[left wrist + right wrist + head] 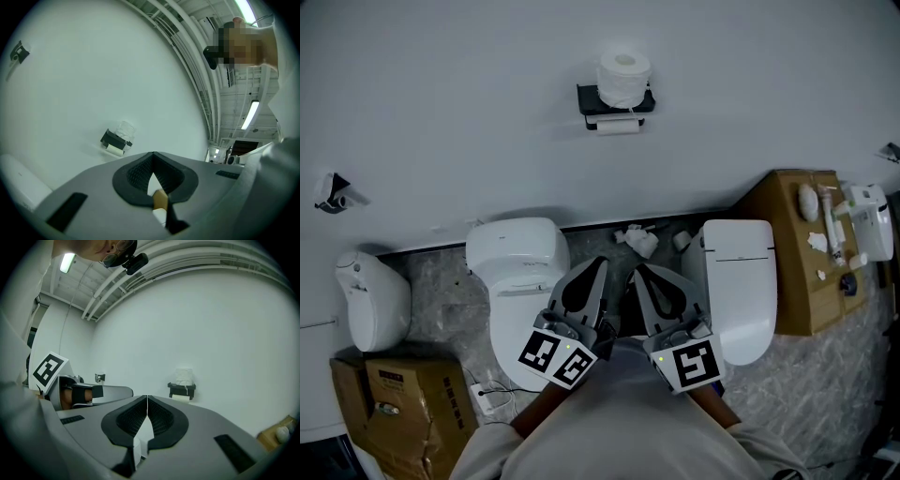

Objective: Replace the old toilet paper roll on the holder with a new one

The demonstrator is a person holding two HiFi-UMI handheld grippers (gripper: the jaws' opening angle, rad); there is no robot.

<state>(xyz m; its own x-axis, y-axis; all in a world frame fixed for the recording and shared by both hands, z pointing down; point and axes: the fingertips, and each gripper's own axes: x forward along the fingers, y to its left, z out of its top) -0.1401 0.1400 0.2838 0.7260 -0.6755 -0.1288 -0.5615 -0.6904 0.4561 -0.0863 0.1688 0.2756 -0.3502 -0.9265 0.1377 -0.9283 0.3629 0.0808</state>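
Both claws, the left claw [598,265] and right claw [640,271], are pressed together on nothing, well short of the holder [616,103] ahead, so this looks like the approach; next, one must reach forward and spread around the old roll [619,127] beneath the full roll [624,75].

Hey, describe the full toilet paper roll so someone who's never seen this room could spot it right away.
On the white wall, find the black holder mounted near its middle. The full roll stands on end on the holder's top shelf. The only other roll, lying sideways just below, is thin, while this one is fat.
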